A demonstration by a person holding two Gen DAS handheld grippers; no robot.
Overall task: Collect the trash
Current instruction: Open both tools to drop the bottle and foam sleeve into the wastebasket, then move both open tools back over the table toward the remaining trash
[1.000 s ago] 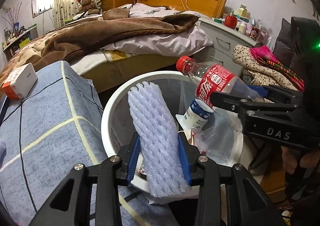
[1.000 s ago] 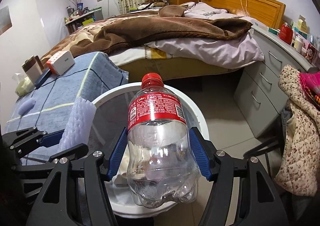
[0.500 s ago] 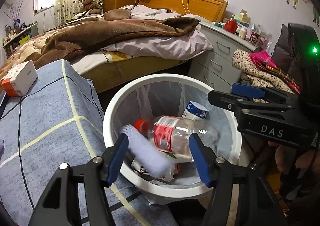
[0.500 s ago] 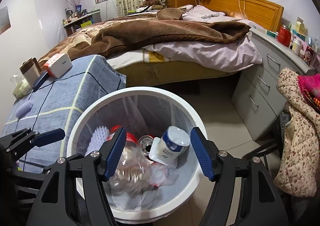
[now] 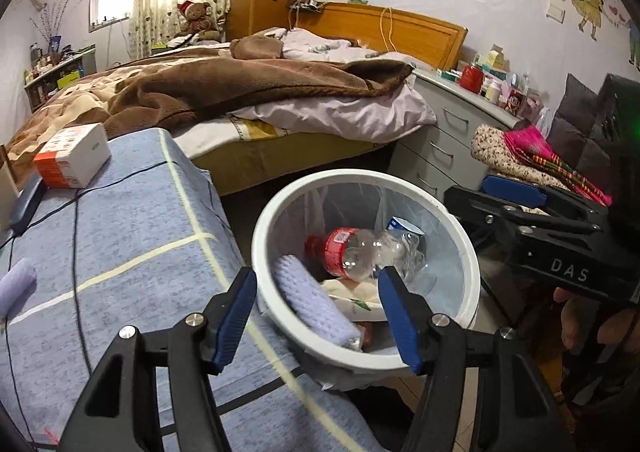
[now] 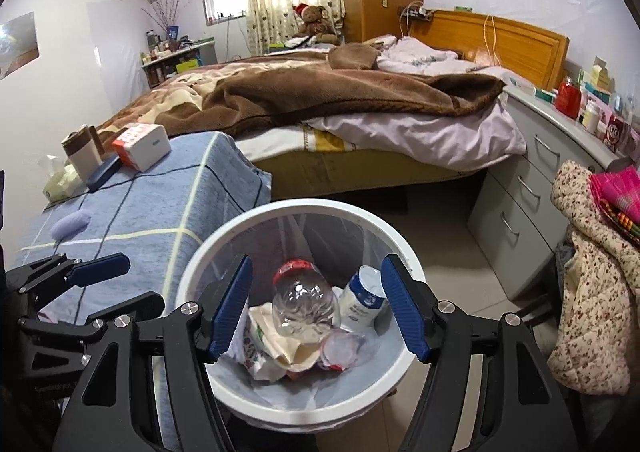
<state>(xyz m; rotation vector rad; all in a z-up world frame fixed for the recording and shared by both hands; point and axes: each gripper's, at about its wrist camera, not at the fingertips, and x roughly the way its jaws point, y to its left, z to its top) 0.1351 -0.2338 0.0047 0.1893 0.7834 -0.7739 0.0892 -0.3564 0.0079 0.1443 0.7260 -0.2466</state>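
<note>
Both grippers hang over one round white plastic waste bin (image 6: 297, 414) lined with a clear bag, beside the blue checked cloth-covered table (image 5: 132, 252). The left gripper (image 5: 318, 318) has its two blue-padded fingers spread wide and empty; the right gripper (image 6: 316, 306) is likewise spread wide, holding nothing. Inside the bin lie one clear plastic cola bottle with a red cap and label (image 6: 304, 302), one lilac foam net sleeve (image 5: 312, 298), one white and blue cup (image 6: 364, 300) and some crumpled wrappers (image 6: 276, 352). A second lilac foam sleeve (image 6: 70, 224) lies on the table, well apart from one white and orange box (image 6: 142, 146).
</note>
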